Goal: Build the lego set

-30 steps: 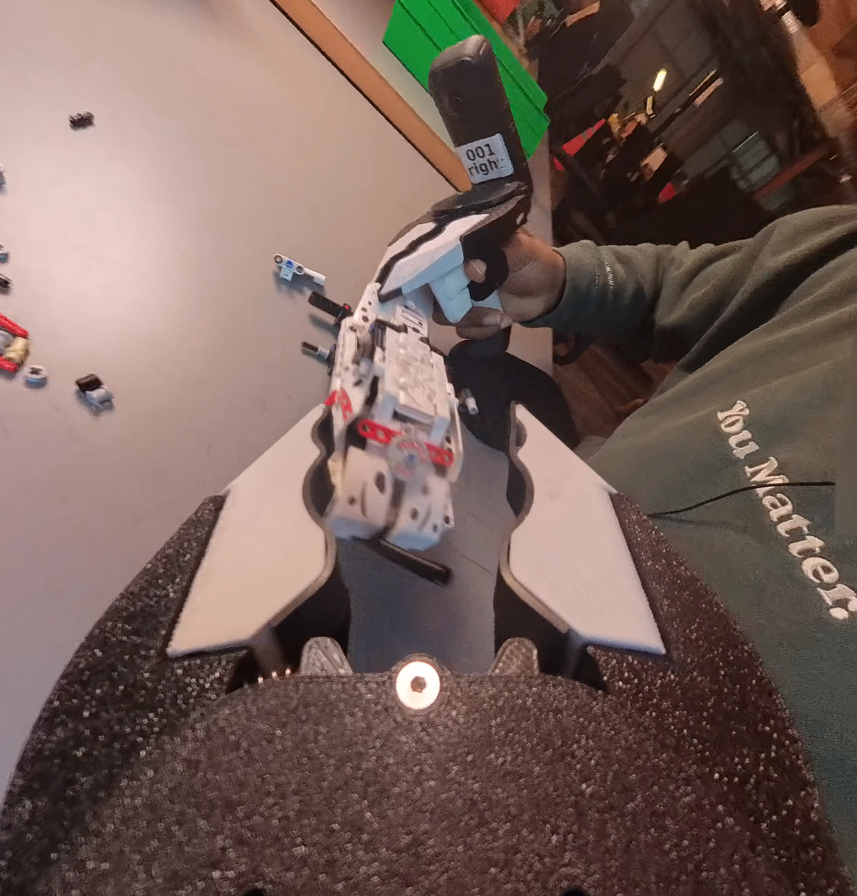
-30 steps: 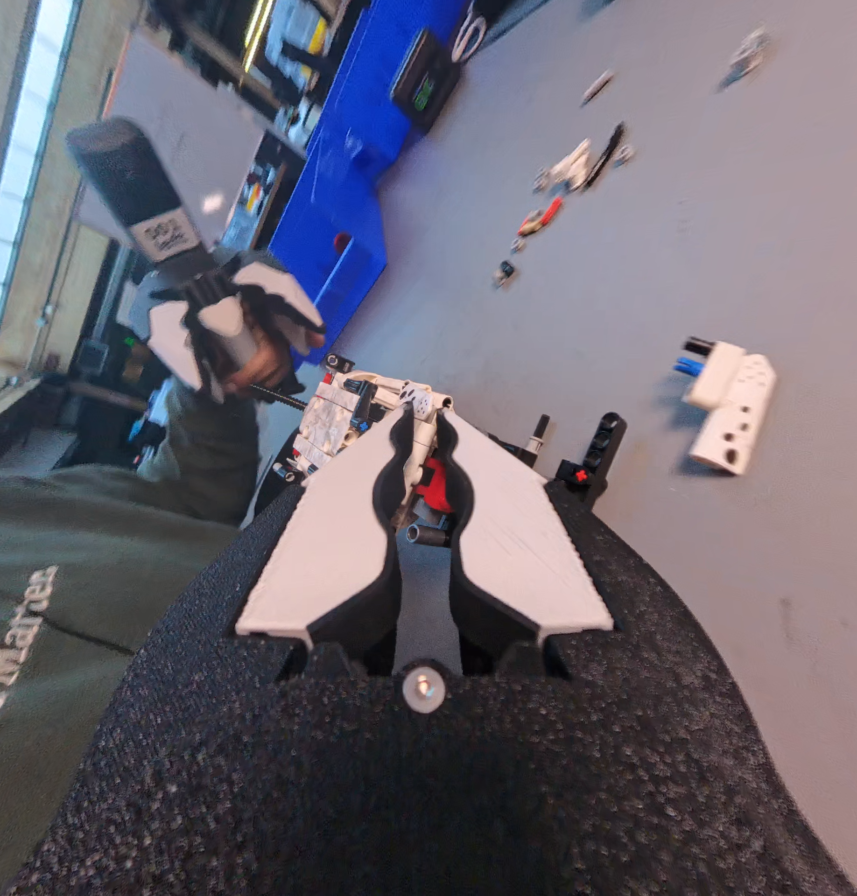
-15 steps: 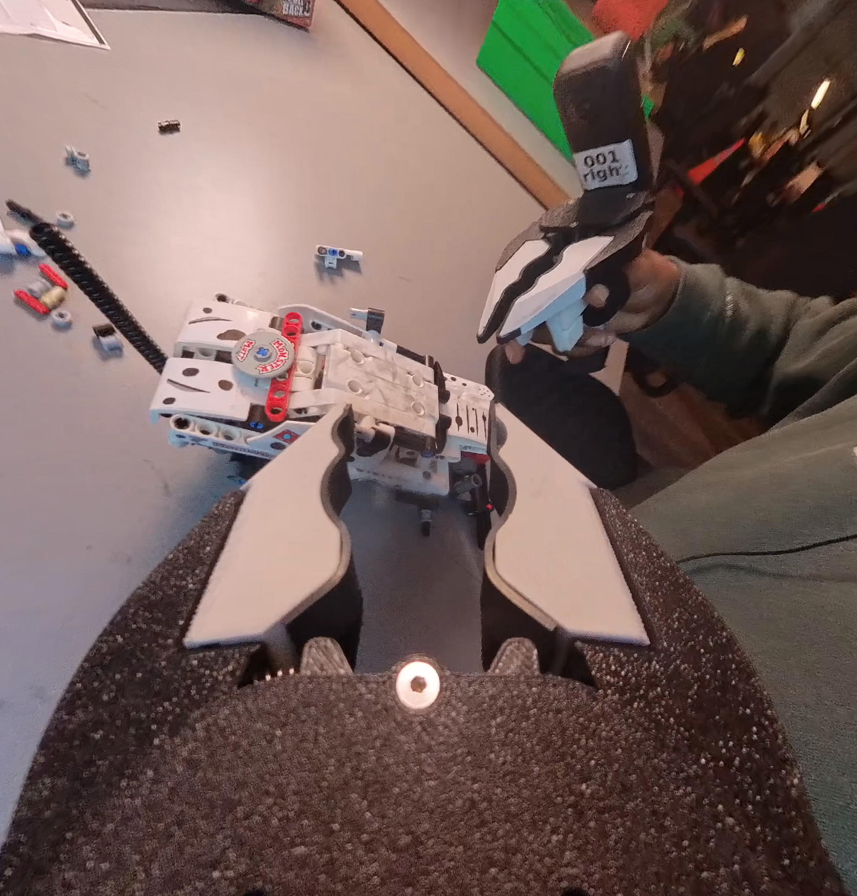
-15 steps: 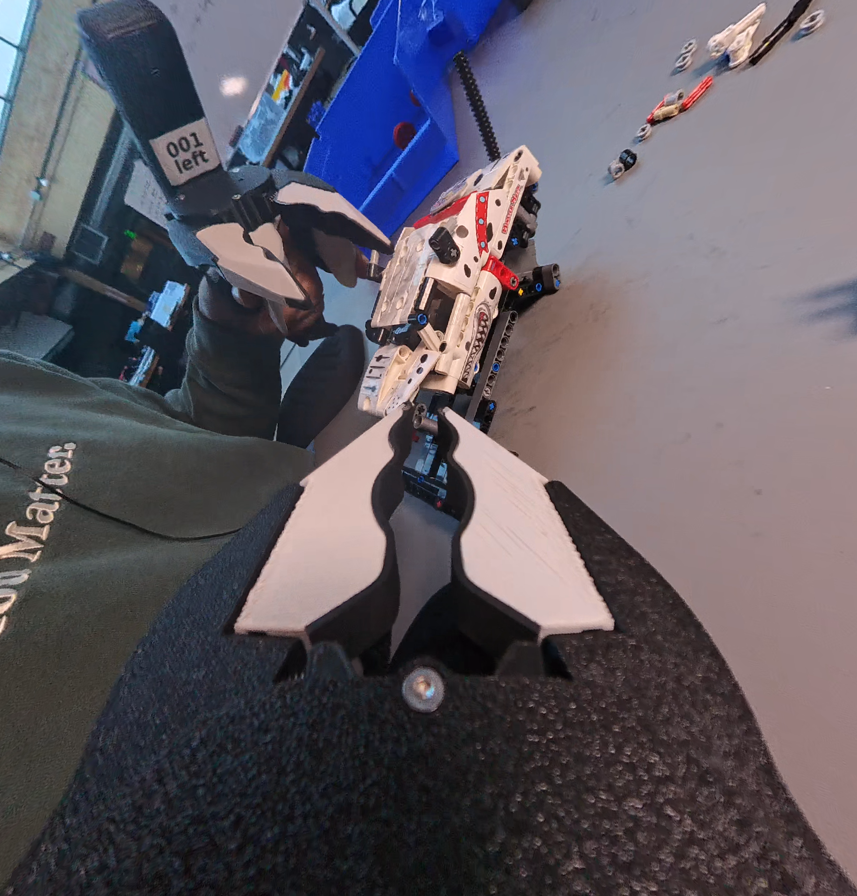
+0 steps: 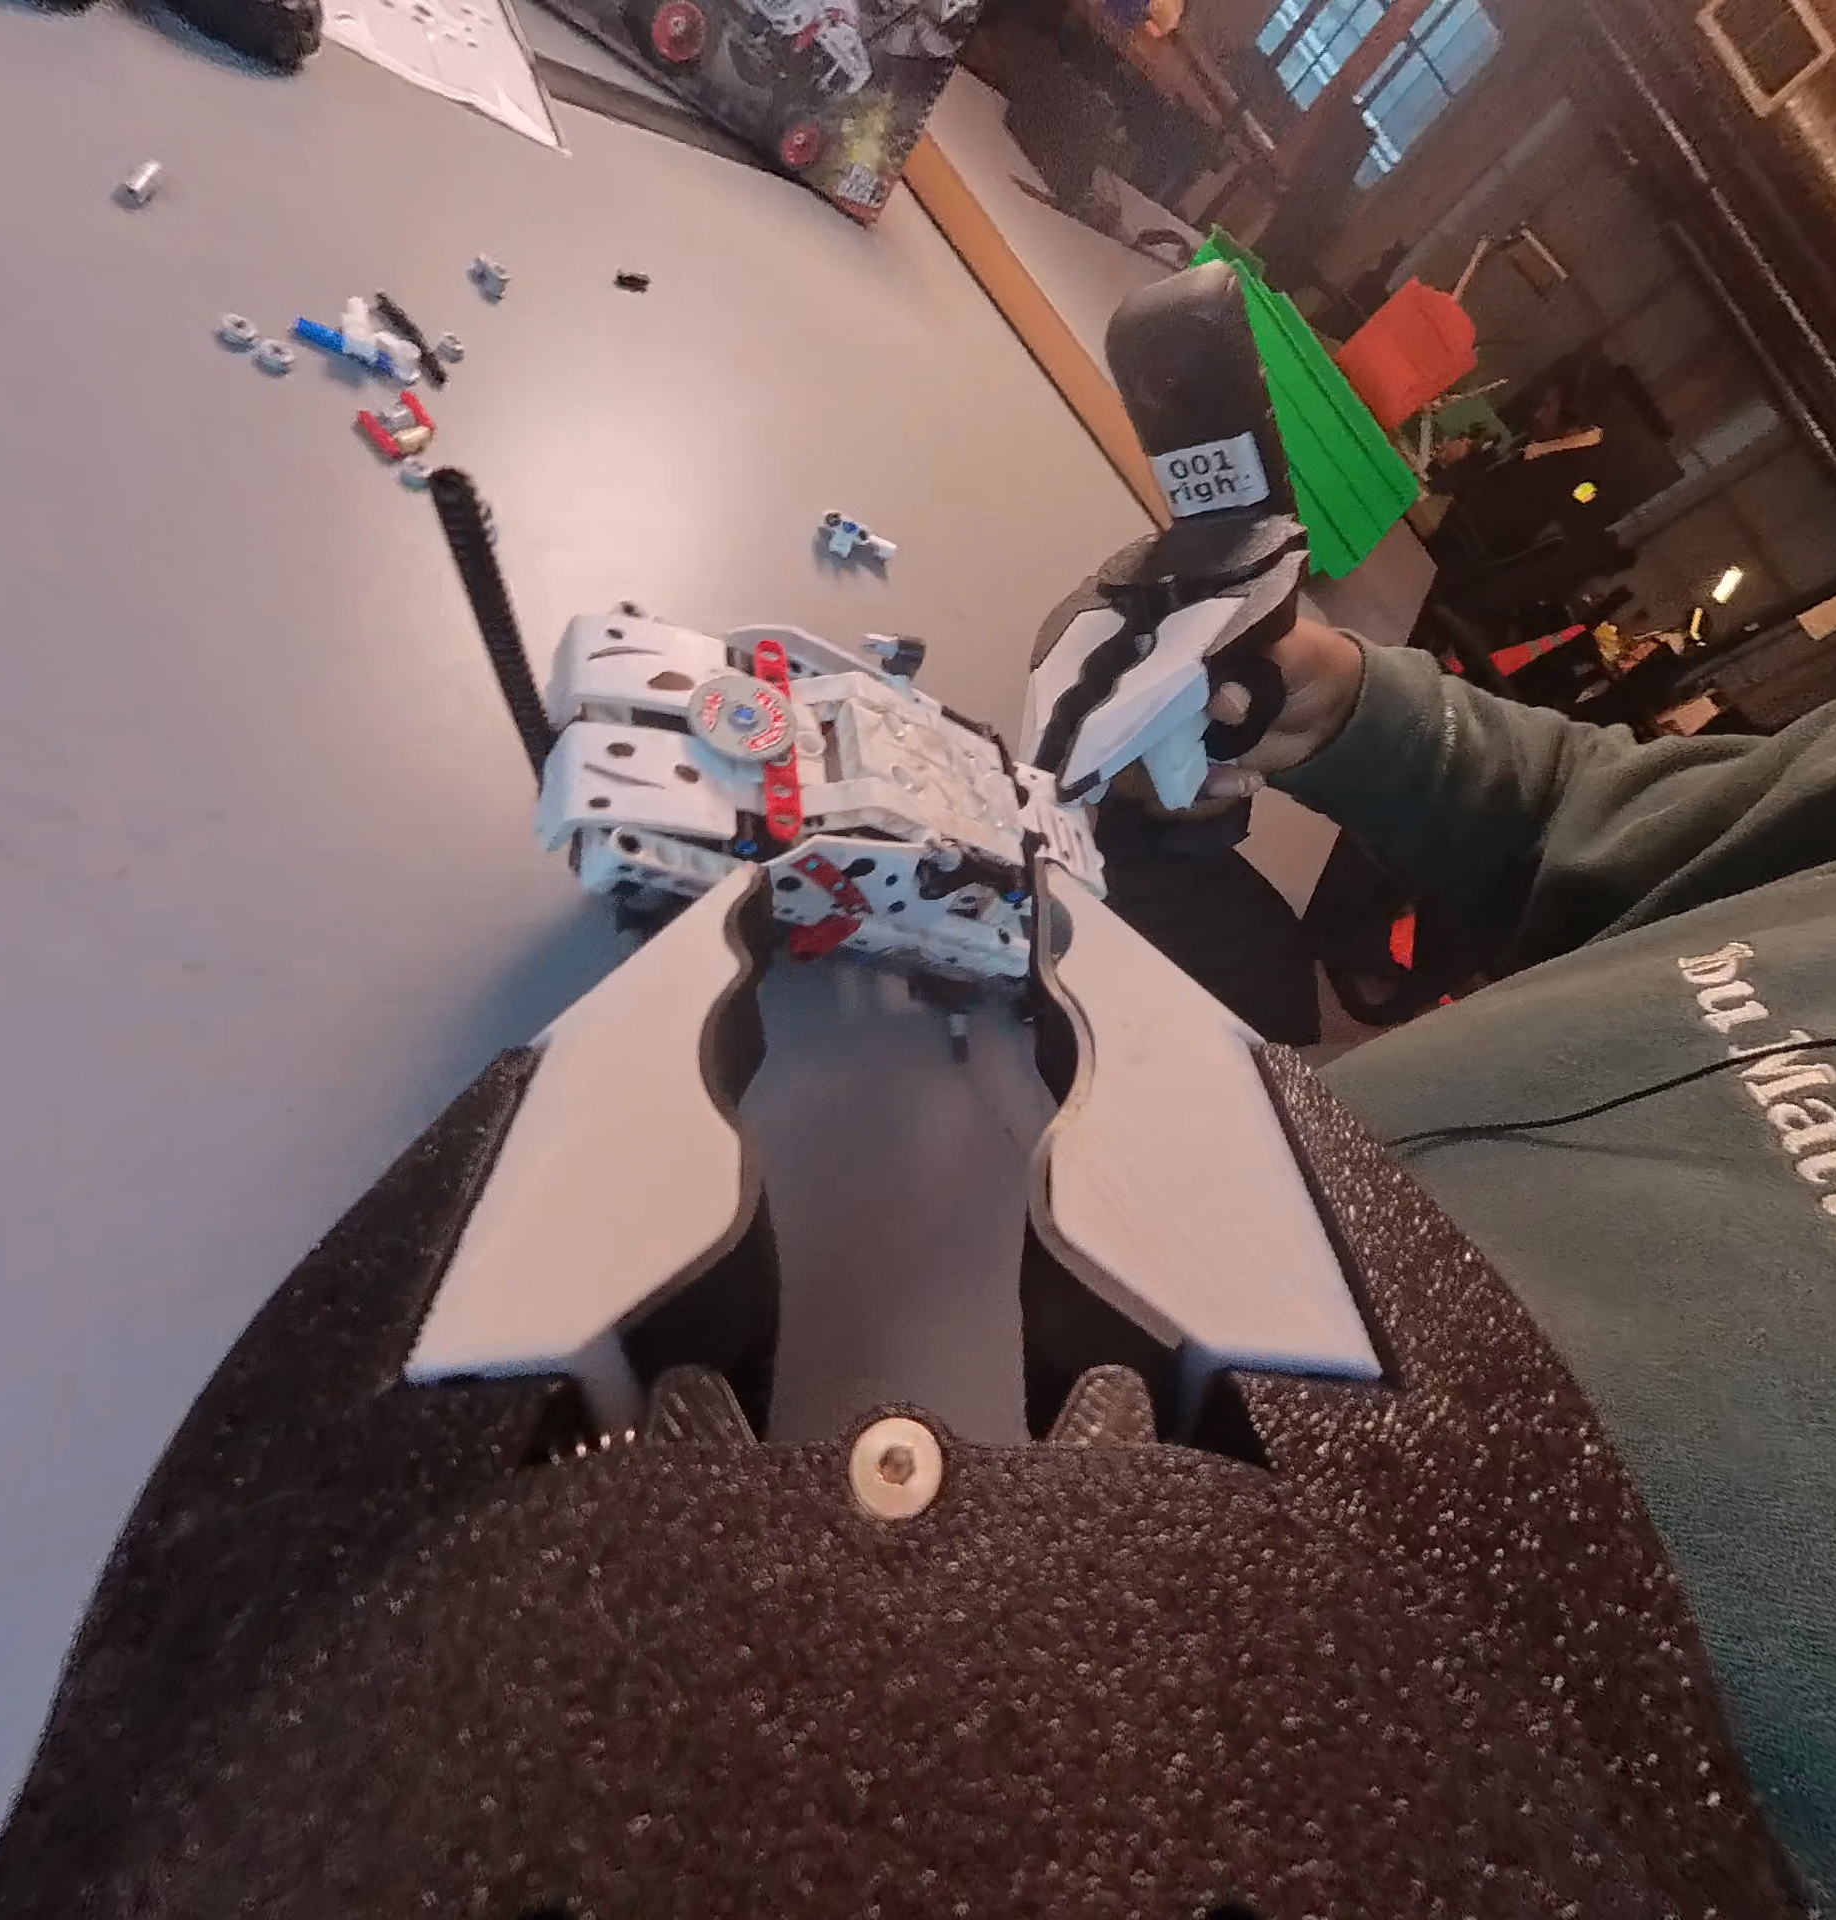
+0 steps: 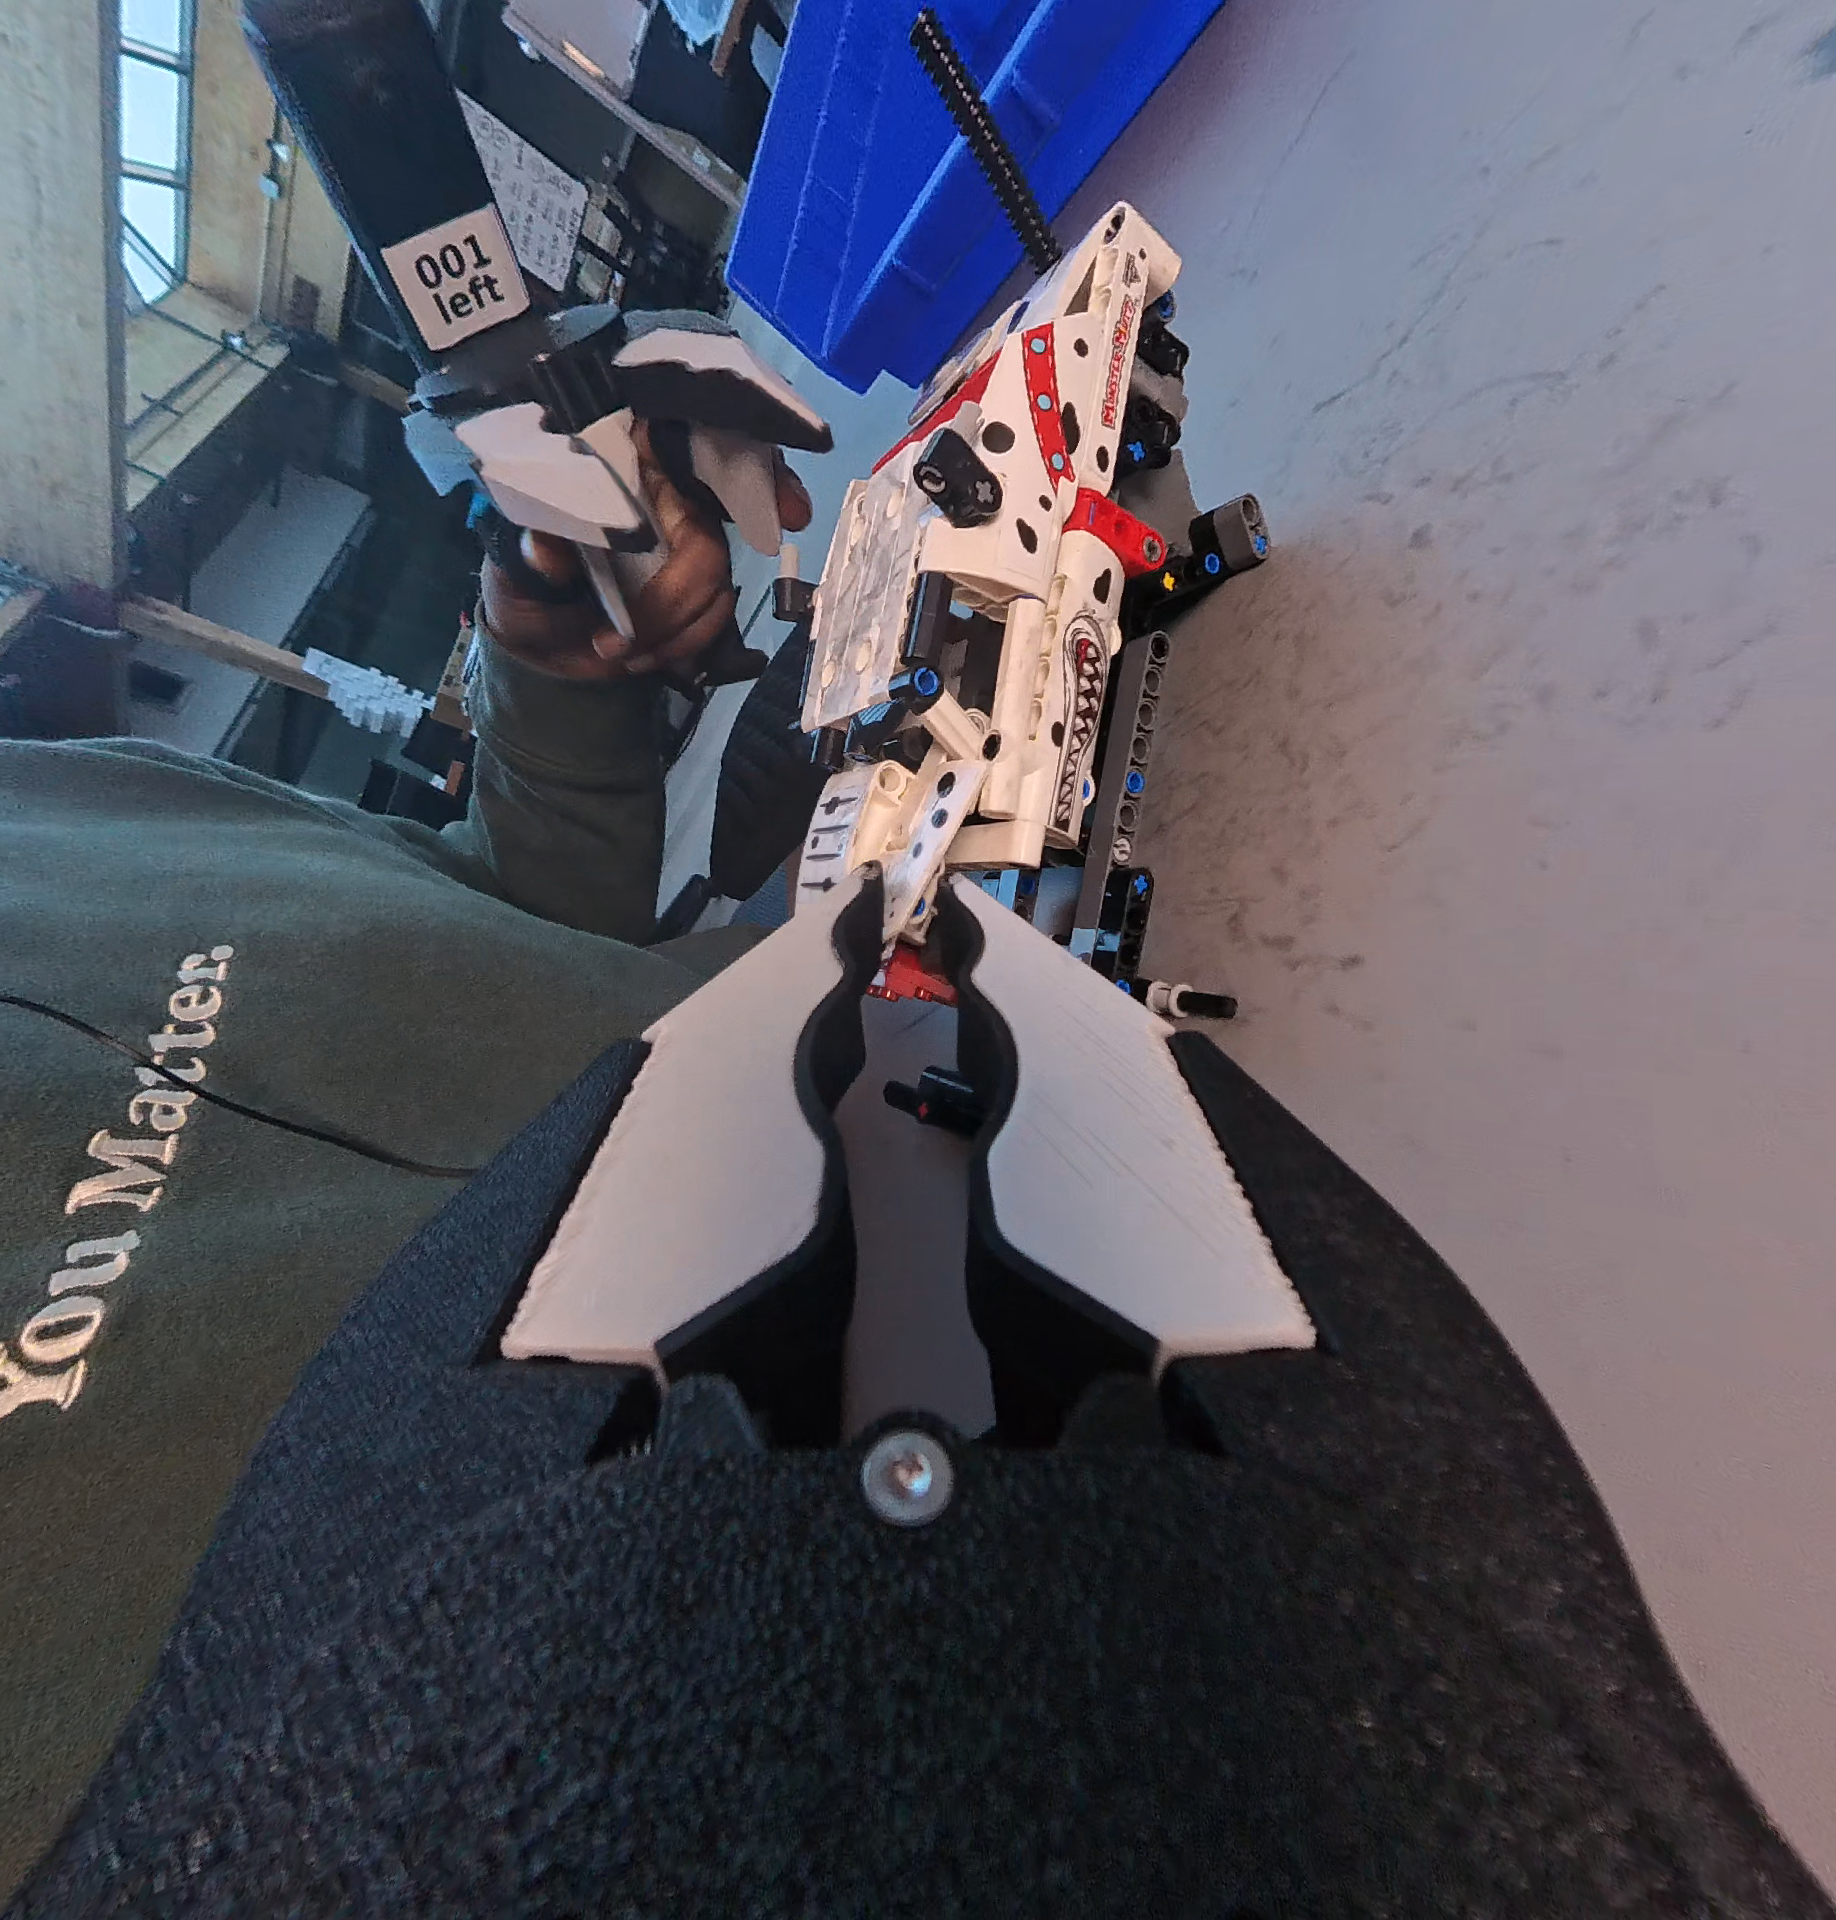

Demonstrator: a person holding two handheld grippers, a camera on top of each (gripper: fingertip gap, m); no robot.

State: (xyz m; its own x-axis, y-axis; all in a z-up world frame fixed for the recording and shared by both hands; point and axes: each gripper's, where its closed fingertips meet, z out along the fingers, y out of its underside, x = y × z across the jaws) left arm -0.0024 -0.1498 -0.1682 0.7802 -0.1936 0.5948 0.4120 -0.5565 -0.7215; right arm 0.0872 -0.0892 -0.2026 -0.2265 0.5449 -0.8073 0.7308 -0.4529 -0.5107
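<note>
The lego model (image 6: 1007, 582), a white spotted vehicle body with red trim, sits on the grey table (image 6: 1568, 727) near its front edge, between the two grippers.

Right gripper (image 6: 909, 894): fingers nearly together, pinching a white rear panel of the model at their tips. A narrow gap remains behind the tips, and a small black pin (image 6: 935, 1103) lies on the table under that gap, unheld.

Left gripper (image 5: 893, 883): fingers well apart, holding nothing. Their tips stand just at the near side of the model; whether they touch it cannot be determined.

Condition of the build: bodywork appears largely assembled, comprising white panels, red beams, a round grey disc on top (image 5: 742, 720) and a printed side panel. The dark underframe (image 6: 1132, 758) is exposed along the table side. No wheels are visible on the model in either view. A long black toothed strip (image 5: 488, 613) runs away from the model's far end; whether it is attached cannot be told.

Outstanding items: loose parts lie well apart from the model, namely a cluster of small grey, blue, white and red pieces (image 5: 374, 364), a single small white and blue piece (image 5: 857, 540), and a white-tipped black pin (image 6: 1189, 1001) just beside the frame. The set's box (image 5: 789, 94) and a paper sheet (image 5: 446, 62) rest at the far edge.

Assessment: the body is well advanced, but the task is judged incomplete, as unfitted parts remain and the running gear is absent.
</note>
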